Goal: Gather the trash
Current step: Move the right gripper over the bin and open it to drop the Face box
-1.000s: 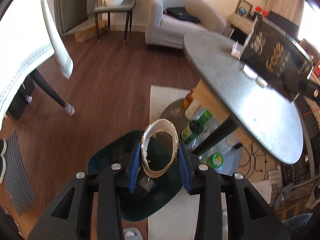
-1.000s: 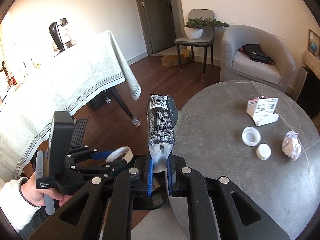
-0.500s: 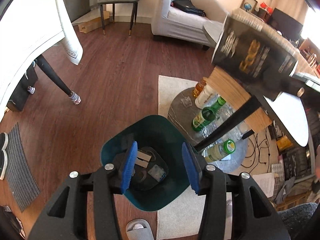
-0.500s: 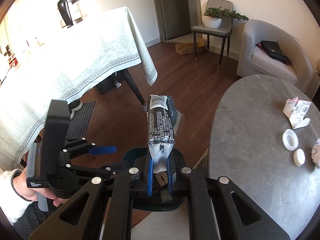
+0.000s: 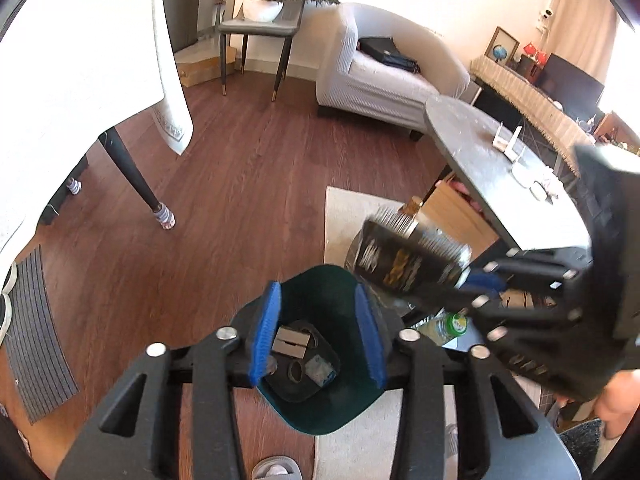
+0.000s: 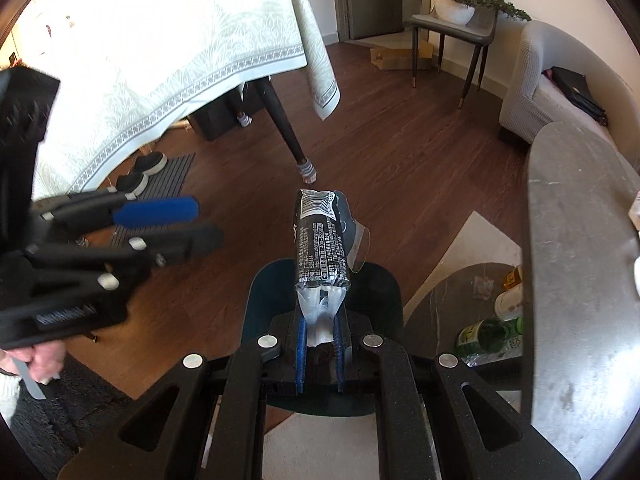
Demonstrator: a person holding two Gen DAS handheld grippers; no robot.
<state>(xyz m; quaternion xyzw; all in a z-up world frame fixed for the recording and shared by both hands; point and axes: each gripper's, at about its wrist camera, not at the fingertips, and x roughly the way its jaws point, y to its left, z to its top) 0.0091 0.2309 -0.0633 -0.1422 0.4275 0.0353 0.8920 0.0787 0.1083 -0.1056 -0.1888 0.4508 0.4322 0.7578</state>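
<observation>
A dark green trash bin (image 5: 320, 420) stands on the floor right under my left gripper (image 5: 316, 320). Its blue pads are apart and the jaws are closing with nothing between them. Cardboard scraps (image 5: 292, 342) and a pale ring (image 5: 296, 370) lie in the bin's bottom. My right gripper (image 6: 320, 332) is shut on the crimped end of a black snack packet (image 6: 320, 240), which sticks out over the bin (image 6: 384, 280). In the left wrist view that packet (image 5: 412, 260) hangs just right of the bin's rim. In the right wrist view the left gripper (image 6: 208, 224) is at the left.
A round grey table (image 5: 480, 148) on the right carries a small carton and lids. Bottles (image 6: 492, 336) stand on a low shelf beneath it. A cloth-covered table (image 6: 160, 40) with a dark leg (image 5: 136, 176) is at the left. A pale rug (image 5: 340, 216) and a slipper (image 5: 276, 468) lie by the bin.
The pale ring has left my left gripper and lies in the bin. My right gripper has come down and leftward with the packet, from above the table to the bin.
</observation>
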